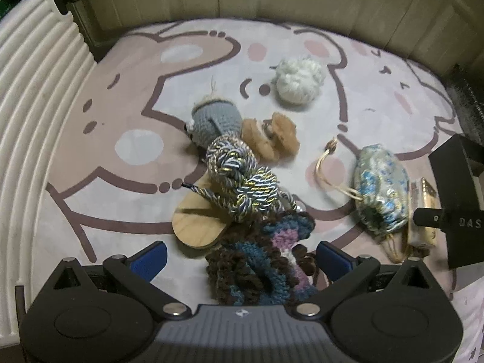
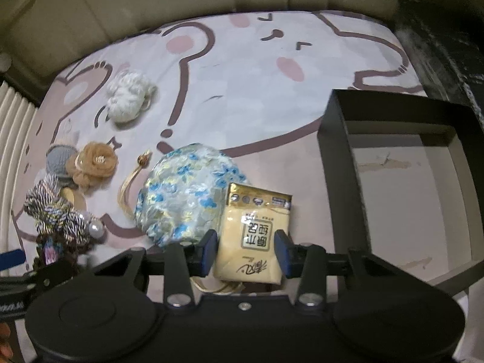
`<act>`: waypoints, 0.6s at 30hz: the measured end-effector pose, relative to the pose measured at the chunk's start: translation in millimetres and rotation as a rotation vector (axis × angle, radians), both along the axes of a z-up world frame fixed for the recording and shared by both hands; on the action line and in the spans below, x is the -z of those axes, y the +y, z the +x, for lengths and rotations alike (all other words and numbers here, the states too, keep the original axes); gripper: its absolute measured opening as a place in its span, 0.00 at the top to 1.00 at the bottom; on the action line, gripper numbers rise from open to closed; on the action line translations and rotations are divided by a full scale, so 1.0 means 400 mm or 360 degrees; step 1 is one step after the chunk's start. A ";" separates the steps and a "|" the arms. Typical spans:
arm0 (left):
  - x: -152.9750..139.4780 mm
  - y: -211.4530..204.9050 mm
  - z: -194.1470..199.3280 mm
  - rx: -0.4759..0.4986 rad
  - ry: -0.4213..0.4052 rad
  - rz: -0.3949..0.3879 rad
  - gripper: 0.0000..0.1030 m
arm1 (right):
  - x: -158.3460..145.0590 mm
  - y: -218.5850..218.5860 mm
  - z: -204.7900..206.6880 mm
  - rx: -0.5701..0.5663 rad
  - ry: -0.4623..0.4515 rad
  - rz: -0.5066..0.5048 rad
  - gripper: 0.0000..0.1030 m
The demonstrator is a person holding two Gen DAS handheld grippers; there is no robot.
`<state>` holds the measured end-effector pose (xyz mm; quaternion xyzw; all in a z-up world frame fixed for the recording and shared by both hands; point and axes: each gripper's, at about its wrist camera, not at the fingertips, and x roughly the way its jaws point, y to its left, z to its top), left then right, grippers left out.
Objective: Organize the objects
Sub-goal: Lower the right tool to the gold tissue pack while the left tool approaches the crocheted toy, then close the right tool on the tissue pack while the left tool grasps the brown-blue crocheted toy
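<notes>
My left gripper [image 1: 239,260] is open around a dark brown, blue and pink knitted piece [image 1: 260,260] on the bear-print mat [image 1: 121,96]. Ahead lie a silver-blue twisted cord [image 1: 239,178] on a wooden tag [image 1: 196,224], a grey crochet piece [image 1: 214,121], a tan fabric flower [image 1: 272,136], a white yarn ball [image 1: 298,80] and a blue floral drawstring pouch [image 1: 379,190]. My right gripper [image 2: 246,252] has its blue pads on both sides of a yellow tissue pack [image 2: 257,233], shut on it, next to the pouch [image 2: 187,193].
An open dark box [image 2: 335,151] with a pale floor stands at the right of the mat; its corner shows in the left wrist view [image 1: 453,181]. A white ribbed panel [image 1: 36,96] borders the left side. Beige panels stand behind the mat.
</notes>
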<state>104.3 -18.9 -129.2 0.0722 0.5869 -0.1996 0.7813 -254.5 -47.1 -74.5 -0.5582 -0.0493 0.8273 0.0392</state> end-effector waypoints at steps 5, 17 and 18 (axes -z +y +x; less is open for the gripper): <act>0.028 0.002 0.010 -0.0013 0.0038 0.0010 0.00 | 0.004 -0.025 0.013 -0.0077 -0.0037 -0.0012 0.59; 0.113 0.004 0.023 0.0041 0.0259 0.0129 0.00 | 0.001 0.004 0.010 0.0198 -0.0035 -0.0243 0.54; 0.118 0.004 0.023 0.0049 0.0265 0.0133 0.00 | 0.001 0.015 0.012 0.0261 -0.0029 -0.0276 0.53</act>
